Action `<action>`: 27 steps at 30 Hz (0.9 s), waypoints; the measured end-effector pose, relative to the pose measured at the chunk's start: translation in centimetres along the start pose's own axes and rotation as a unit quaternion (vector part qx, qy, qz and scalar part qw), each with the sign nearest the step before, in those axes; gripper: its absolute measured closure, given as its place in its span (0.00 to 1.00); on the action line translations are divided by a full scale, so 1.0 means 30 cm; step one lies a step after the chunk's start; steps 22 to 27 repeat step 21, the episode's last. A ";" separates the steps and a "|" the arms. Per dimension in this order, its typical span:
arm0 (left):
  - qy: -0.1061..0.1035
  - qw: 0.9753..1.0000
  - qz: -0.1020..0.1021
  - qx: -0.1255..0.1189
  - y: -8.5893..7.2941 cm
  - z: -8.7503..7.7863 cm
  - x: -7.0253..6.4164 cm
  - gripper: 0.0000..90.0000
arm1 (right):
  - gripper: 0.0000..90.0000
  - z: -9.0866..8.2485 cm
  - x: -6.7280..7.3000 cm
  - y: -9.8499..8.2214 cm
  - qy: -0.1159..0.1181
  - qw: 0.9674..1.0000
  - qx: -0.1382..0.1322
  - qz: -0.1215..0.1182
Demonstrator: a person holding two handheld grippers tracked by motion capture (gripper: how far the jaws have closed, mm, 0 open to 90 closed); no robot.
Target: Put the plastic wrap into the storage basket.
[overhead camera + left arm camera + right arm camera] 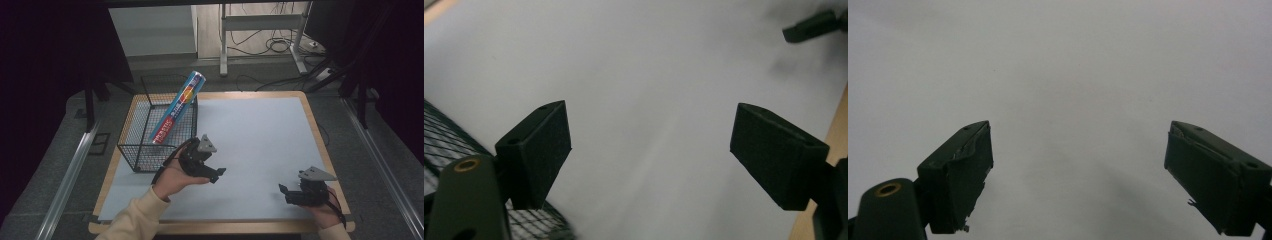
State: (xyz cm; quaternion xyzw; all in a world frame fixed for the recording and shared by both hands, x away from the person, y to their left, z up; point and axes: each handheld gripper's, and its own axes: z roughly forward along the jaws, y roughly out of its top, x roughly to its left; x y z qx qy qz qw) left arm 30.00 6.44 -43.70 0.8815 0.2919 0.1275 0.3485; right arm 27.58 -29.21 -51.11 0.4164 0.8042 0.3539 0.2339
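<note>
— Standing at the counter (pixel 260 130), a person holds a claw in each hand; what does the scene show?

— A long blue tube (pixel 176 108) leans tilted in the black wire basket (pixel 131 145) at the left of the counter, its lower end down inside, its capped top poking above the rim. By the look of it, the putting-away is done.

— And the claws?

— Both empty. The left claw (pixel 216 173) hangs just beside the basket's near corner, jaws apart, nothing between them; the left gripper view looks past its pads (pixel 541 150) onto bare sheet, basket mesh (pixel 444 135) at the edge. The right claw (pixel 284 192) rests near the front right corner, well apart from the basket, jaws likewise wide over plain sheet.

— Anything left to do?

— Little, judging from how things lie: perhaps only settling the hands.

— The setting?

— A pale grey sheet covers a wooden-edged counter. Dark curtains (pixel 45 75) flank it, metal rails (pixel 65 185) run along grey floor, and cables (pixel 280 45) coil by a white desk frame (pixel 260 30) beyond.
</note>
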 end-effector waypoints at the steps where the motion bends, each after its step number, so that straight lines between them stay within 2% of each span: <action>1: -0.002 1.000 -0.003 -0.001 -0.012 0.007 -0.005 0.19 | 0.13 0.000 0.000 0.000 0.000 1.000 0.000 0.001; 2: -0.002 1.000 -0.007 -0.006 -0.032 0.017 -0.011 0.19 | 0.13 0.000 0.000 0.000 0.000 1.000 0.000 0.001; 5: -0.004 1.000 -0.011 0.003 -0.069 0.037 -0.019 0.19 | 0.13 0.002 0.004 0.000 -0.001 1.000 0.002 -0.001; 7: -0.008 1.000 -0.008 0.008 -0.083 0.048 -0.020 0.19 | 0.13 0.004 0.005 0.000 -0.001 1.000 0.002 -0.004; 10: -0.008 1.000 -0.017 0.012 -0.101 0.057 -0.016 0.19 | 0.13 0.003 0.005 0.001 -0.002 1.000 0.002 -0.005; 17: -0.008 1.000 -0.016 0.004 -0.114 0.050 -0.021 0.19 | 0.13 -0.004 0.000 0.002 -0.006 1.000 -0.004 -0.004; 19: -0.002 1.000 -0.014 0.002 -0.116 0.051 -0.021 0.19 | 0.13 -0.004 0.003 0.003 -0.004 1.000 -0.006 -0.006; 27: -0.004 1.000 -0.015 0.001 -0.117 0.055 -0.022 0.19 | 0.13 -0.006 0.006 0.004 -0.003 1.000 -0.009 -0.009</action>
